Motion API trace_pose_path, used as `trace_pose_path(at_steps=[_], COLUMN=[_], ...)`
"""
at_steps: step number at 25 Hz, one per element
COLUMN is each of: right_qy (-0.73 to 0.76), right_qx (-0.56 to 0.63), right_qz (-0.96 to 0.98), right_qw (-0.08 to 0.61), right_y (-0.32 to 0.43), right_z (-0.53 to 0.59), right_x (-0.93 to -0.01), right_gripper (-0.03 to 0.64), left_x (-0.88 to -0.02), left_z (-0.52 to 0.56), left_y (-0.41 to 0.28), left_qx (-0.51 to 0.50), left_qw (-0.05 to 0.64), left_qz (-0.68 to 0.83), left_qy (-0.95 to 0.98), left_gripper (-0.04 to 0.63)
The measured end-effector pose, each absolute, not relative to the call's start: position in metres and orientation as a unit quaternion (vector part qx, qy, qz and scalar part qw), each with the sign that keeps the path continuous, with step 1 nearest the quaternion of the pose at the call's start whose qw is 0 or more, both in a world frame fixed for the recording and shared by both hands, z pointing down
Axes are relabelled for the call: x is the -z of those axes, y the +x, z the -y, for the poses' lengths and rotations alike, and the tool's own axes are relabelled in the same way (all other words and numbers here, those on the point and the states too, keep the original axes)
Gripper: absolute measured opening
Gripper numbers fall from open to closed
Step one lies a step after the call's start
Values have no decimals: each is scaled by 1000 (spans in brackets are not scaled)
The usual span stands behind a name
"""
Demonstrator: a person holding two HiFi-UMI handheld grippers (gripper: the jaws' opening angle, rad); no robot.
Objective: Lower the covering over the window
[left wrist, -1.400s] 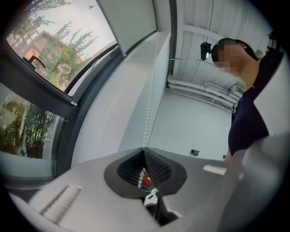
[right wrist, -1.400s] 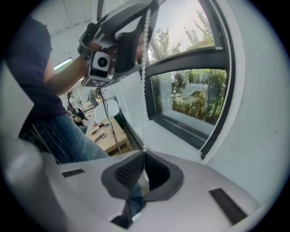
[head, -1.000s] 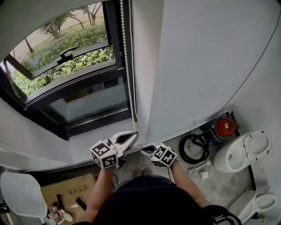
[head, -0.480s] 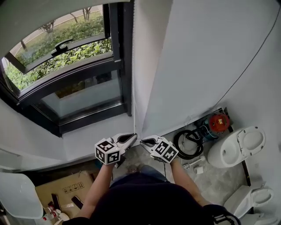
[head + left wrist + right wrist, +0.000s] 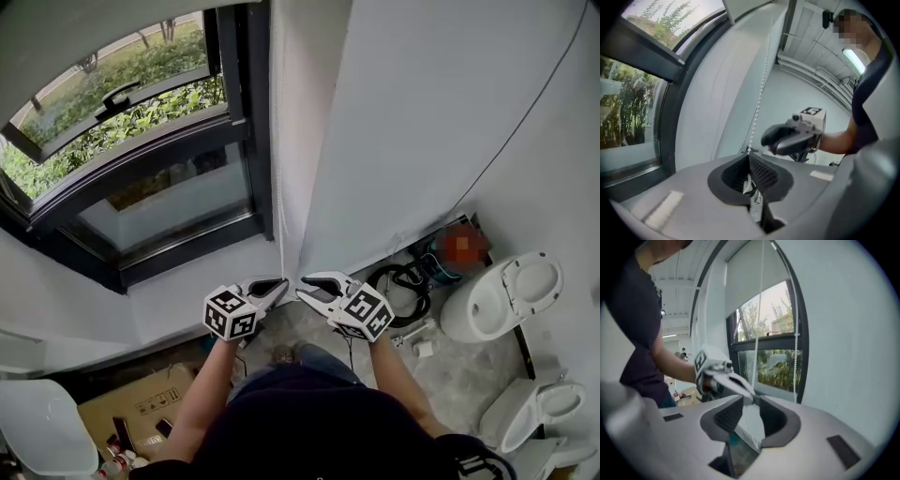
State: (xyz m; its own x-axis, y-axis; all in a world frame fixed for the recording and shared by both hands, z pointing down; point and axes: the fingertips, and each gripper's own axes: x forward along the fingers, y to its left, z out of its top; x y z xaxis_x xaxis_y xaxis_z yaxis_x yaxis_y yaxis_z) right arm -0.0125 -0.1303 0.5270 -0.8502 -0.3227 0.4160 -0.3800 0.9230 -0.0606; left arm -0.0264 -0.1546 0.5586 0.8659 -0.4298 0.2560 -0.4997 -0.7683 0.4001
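Note:
A white bead chain (image 5: 278, 187) hangs down the right side of the dark-framed window (image 5: 141, 169). My left gripper (image 5: 278, 284) is shut on the chain's lower part; in the left gripper view the chain (image 5: 759, 93) runs straight down into the closed tips (image 5: 749, 152). My right gripper (image 5: 310, 287) sits just right of the chain, level with the left one. Its jaws have just been opening and nothing is between them (image 5: 752, 399). In the right gripper view a white roller blind (image 5: 754, 273) covers the top of the window, and a second chain strand (image 5: 796, 362) hangs by the frame.
A plain white wall (image 5: 422, 141) fills the right. On the floor below it lie a black hose coil (image 5: 398, 281) and two white toilets (image 5: 502, 300) (image 5: 539, 412). A cardboard box (image 5: 141, 412) and a white seat (image 5: 42, 427) are at lower left.
The left gripper has slid down, still closed on the chain. The right gripper has risen a little and its jaws have parted, letting go of the chain.

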Motion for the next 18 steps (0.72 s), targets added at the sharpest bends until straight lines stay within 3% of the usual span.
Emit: trace_pose_path(at_steps=[2,9,18], right_qy=[186,170,176], right_qx=[-73,-26,-36], right_qz=[968,983,983], right_qw=[155,57,19], right_y=[-14,-38,-42], right_z=[135,136,146], right_x=[-498,-420,-406], right_gripper=[130,130,129], left_x=[-569,-568,-602], left_z=[150,140,120], left_y=[-24,-11,-5], left_qx=[-59,-45,-94], left_qw=[254,260,273], left_qz=[244,225,222], left_qy=[934,938,931], left_gripper=[11,11,11])
